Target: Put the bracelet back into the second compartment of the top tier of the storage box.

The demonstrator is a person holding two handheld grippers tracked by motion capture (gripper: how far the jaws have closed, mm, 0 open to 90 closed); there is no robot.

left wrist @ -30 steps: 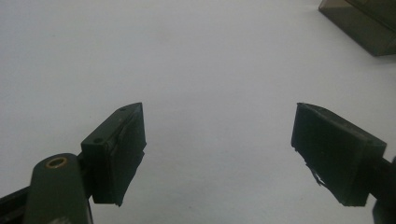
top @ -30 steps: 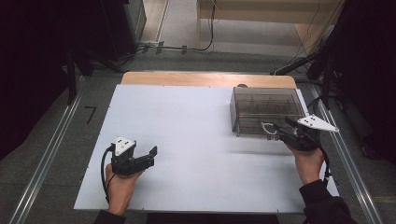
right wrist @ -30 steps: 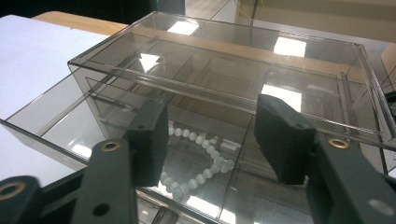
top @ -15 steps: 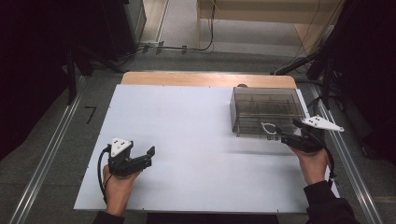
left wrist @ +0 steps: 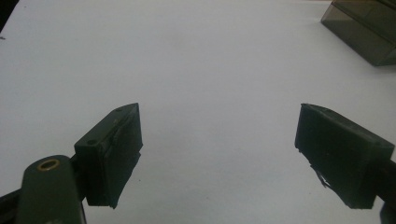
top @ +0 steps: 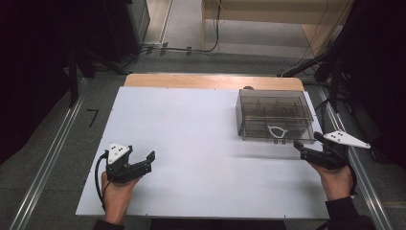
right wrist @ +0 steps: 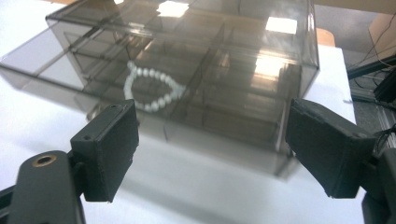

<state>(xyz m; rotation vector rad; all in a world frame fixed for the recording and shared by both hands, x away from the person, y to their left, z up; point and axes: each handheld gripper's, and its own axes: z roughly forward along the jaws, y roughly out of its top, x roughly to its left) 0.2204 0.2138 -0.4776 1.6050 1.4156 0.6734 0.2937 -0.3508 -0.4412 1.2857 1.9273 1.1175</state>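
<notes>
Scene: a white rectangular table top (top: 191, 143) with a smoke-grey transparent plastic organiser box (top: 274, 114) standing at its far right.
Box contents: a white bead bracelet (top: 276, 131) lies in a near compartment behind the clear wall; the right gripper view shows it as an oval loop (right wrist: 152, 88) among the dividers.
Right gripper (top: 306, 151): held just off the box's near right corner, jaws spread wide and empty, pointing left towards the box front; from its own camera the box (right wrist: 196, 60) sits straight ahead, apart from the pads.
Left gripper (top: 143, 162): near left of the table, well apart from the box, jaws also spread and holding nothing; its own camera sees bare table (left wrist: 196, 70) with a corner of the box (left wrist: 364, 32) far right.
Step in hand: by my reading, the right gripper is lined up with the near face of the box, either to open it or to reach the bracelet.
Doing it well: approach level with the near face, close on a firm edge and not a thin wall, and move slowly since the light box will likely slide on the smooth top.
Support: bringing the left gripper across to steady the box's left side would probably help.
Risk: a skewed pull could tip or twist the box and shift the beads.
</notes>
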